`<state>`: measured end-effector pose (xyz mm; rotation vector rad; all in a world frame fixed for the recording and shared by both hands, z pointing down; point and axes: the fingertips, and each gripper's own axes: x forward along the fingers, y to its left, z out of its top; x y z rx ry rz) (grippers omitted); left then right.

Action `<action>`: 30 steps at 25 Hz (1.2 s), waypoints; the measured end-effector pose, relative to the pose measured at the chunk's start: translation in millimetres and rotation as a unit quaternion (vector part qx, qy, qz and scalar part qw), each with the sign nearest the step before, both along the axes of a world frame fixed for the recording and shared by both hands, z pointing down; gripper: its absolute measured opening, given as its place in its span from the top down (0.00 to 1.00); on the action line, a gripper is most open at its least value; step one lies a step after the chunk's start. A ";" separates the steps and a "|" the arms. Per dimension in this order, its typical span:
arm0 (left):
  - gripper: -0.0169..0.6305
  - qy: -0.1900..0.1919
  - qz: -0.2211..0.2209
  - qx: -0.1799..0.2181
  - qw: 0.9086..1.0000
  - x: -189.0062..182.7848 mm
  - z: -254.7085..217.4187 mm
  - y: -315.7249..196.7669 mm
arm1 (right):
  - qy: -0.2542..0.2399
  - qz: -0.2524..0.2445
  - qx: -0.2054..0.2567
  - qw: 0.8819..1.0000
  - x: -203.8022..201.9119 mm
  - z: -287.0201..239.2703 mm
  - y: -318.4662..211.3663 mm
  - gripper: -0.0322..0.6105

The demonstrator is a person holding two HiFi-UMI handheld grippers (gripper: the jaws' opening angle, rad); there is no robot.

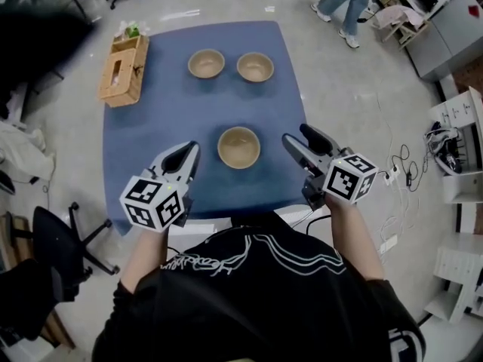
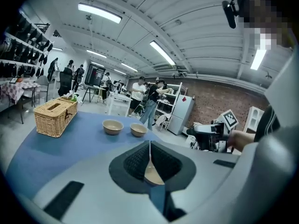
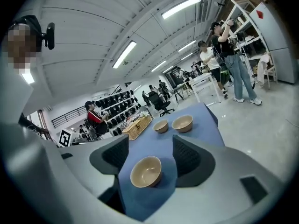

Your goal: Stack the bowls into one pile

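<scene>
Open cloth [image 1: 166, 119] round near bowl [image 1: 238, 147]; far bowls [image 1: 206, 63] [image 1: 255, 67] & basket [image 1: 123, 70] well apart.

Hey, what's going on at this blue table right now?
A person with two handheld grippers stands at the blue table. Three bowls sit unstacked: the near bowl between the grippers, the far-left bowl and far-right bowl side by side beyond it. The left gripper is shut, the right gripper open, and neither touches a bowl yet.

Matt bowls [image 1: 239, 147], blue cloth [image 1: 166, 104], woven wicker basket [image 1: 123, 70].
</scene>
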<state>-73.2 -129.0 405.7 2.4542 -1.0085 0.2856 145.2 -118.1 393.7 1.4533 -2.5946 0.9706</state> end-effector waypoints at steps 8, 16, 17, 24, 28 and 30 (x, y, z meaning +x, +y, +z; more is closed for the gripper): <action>0.93 -0.001 -0.014 -0.035 0.999 15.9 23.1 -25.8 | -0.021 -0.014 -0.036 0.999 17.7 23.4 -46.2 0.47; 0.93 -0.024 -0.037 -0.073 0.996 31.8 44.4 -53.9 | -0.043 -0.011 -0.070 0.997 39.9 48.9 -108.5 0.47; 0.93 -0.025 -0.040 -0.076 0.996 32.6 45.4 -56.5 | -0.042 -0.012 -0.074 0.996 40.7 53.1 -115.8 0.47; 0.93 -0.025 -0.056 -0.084 0.995 31.1 48.8 -70.4 | -0.039 -0.016 -0.094 0.995 42.2 77.2 -161.4 0.47; 0.93 -0.023 -0.065 -0.093 0.993 29.1 57.3 -76.7 | -0.023 -0.021 -0.099 0.995 42.3 89.0 -182.1 0.47; 0.93 -0.021 -0.069 -0.097 0.993 27.9 61.4 -80.6 | -0.017 -0.021 -0.102 0.994 41.0 93.3 -192.5 0.47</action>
